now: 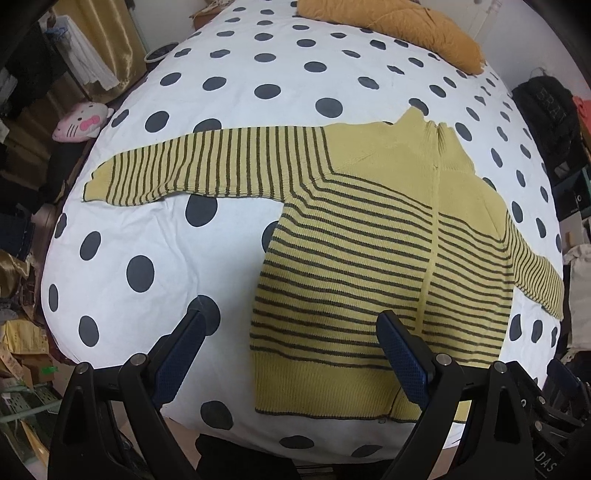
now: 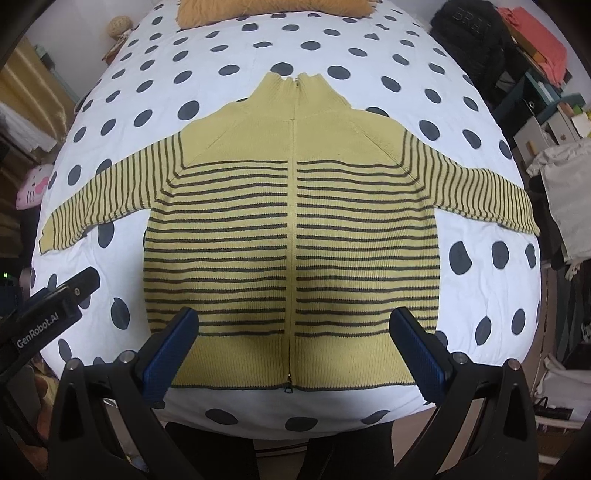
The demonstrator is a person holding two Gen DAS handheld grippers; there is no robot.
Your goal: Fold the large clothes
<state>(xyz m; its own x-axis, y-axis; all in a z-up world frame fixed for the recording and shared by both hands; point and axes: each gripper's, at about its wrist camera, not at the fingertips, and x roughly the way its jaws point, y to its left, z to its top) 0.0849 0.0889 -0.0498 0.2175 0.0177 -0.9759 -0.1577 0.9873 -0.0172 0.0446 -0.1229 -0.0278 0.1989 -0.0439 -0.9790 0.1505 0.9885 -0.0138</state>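
The sweater is the thing to go by here. It lies flat on the bed, front up, zip closed, both sleeves spread out to the sides.

Nearest to us, just before the sweater's bottom band, the right gripper hangs above the middle of the band. Its fingers are wide apart and hold nothing. The left gripper hangs over the band's left corner, with one blue finger over the sheet and one over the knit. Its fingers are wide apart too, and empty.

No fold has been made yet, so I think the first fold is the step in hand. A good way would be to take the left sleeve by its cuff and lay it across the chest, then do the same with the right sleeve. Pinch only the knit, not the sheet under it. Lift a little, so the body does not slide or bunch up. Keep the stripes lined up, since they show if the fold is straight.

Farther than the sweater's collar, at the far end of the bed, lies an orange blanket. It is well apart from the sweater. Off the bed, past the left cuff, sits a pink cat toy.
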